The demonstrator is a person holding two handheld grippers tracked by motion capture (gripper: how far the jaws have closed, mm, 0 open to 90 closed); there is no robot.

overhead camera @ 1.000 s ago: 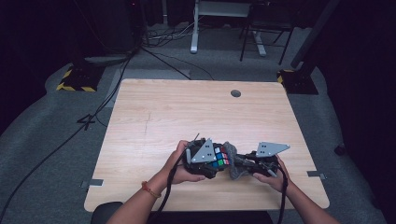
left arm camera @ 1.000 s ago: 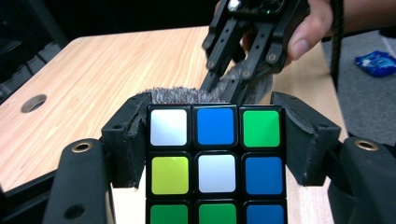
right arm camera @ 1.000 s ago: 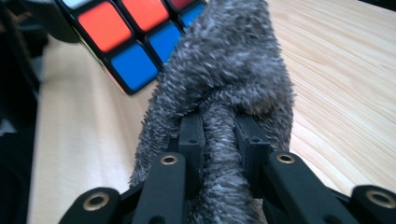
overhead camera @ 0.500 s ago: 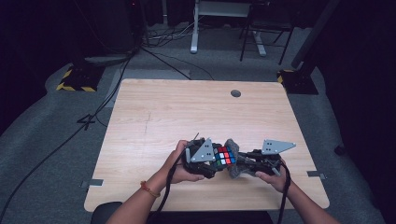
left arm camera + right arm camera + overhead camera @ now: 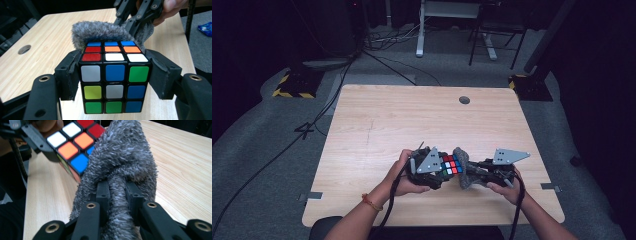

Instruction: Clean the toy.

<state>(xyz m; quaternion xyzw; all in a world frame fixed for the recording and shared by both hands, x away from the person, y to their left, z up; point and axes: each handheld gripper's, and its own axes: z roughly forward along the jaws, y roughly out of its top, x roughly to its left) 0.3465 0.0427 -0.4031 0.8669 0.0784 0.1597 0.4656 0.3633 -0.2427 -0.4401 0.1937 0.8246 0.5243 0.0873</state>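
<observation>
Right now the left gripper point(image 5: 439, 170) holds a puzzle cube point(image 5: 113, 80) just above the near middle of the table point(image 5: 412, 120), its jaws pressed against the cube's two opposite side faces so the coloured squares face up and toward its own camera. Directly beyond the cube, on the side away from the left hand point(image 5: 404, 175), sits a grey fluffy cloth point(image 5: 105, 31), bunched and pinched tight between the jaws of the right gripper point(image 5: 117, 187); in the right gripper view the fabric bulges out ahead of those jaws and rests against the cube's far upper edge. From above, the cube point(image 5: 451, 165) and the cloth point(image 5: 463, 172) touch between the two grippers, with the right gripper point(image 5: 479, 175) coming in from the person's right and the right hand point(image 5: 504, 187) behind it. That contact is what the coming move likely turns on: the cloth lies straight ahead of the right jaws and against the cube's top row, so a wipe would probably run across that top face while the left gripper keeps the cube steady. No container stands on the table, whose only other mark is a round hole point(image 5: 464, 100) near the far edge.
</observation>
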